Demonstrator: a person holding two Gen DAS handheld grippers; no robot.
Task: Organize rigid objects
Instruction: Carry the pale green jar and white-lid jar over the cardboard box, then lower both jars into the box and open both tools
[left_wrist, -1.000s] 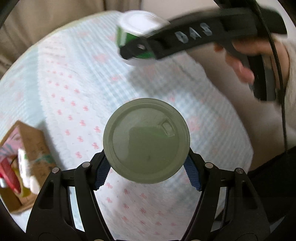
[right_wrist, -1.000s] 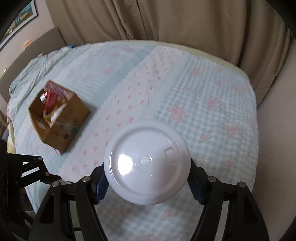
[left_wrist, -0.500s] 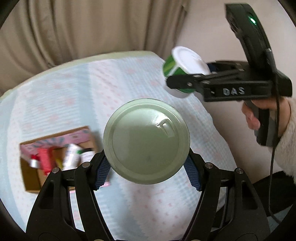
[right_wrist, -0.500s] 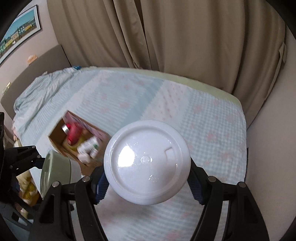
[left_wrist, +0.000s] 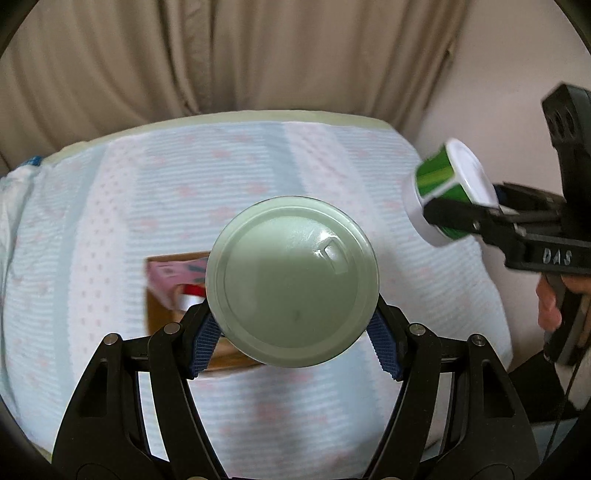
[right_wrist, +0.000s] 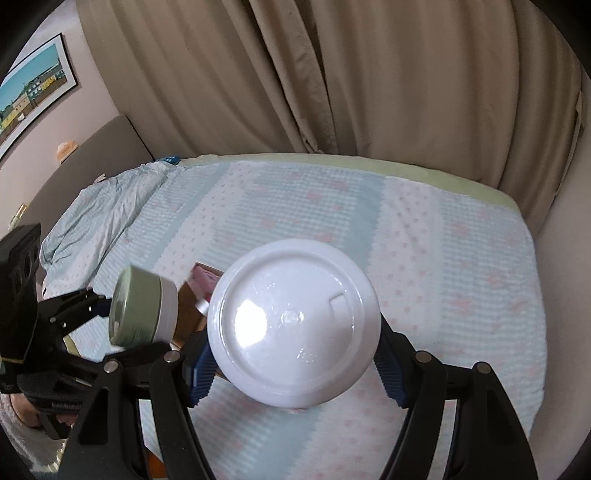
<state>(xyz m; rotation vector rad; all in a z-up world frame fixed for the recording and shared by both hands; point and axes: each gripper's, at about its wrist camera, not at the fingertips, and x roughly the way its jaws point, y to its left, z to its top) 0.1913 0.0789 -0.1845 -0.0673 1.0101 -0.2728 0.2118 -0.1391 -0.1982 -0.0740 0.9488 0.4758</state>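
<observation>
**Carrying two tubs toward the box**

Gripping both loads: my left gripper (left_wrist: 293, 328) clamps a sage-green lidded round tub (left_wrist: 292, 281), my right gripper (right_wrist: 293, 371) a white-lidded green-striped tub (right_wrist: 293, 323). At 9 o'clock sits the brown cardboard box (left_wrist: 162, 314). I judge converging could knock the tubs loose.

Each camera sits just behind its own fingers, looking forward and down over the bed (left_wrist: 258, 166) toward the curtain (left_wrist: 221, 55), with a held lid filling the near centre. Both views share the bedspread and the cardboard box (left_wrist: 162, 314) — blurred, perhaps open-topped — and each catches the other gripper at its edge: the right gripper (left_wrist: 443, 210) in the left view, the left gripper (right_wrist: 92, 314) in the right view.
</observation>
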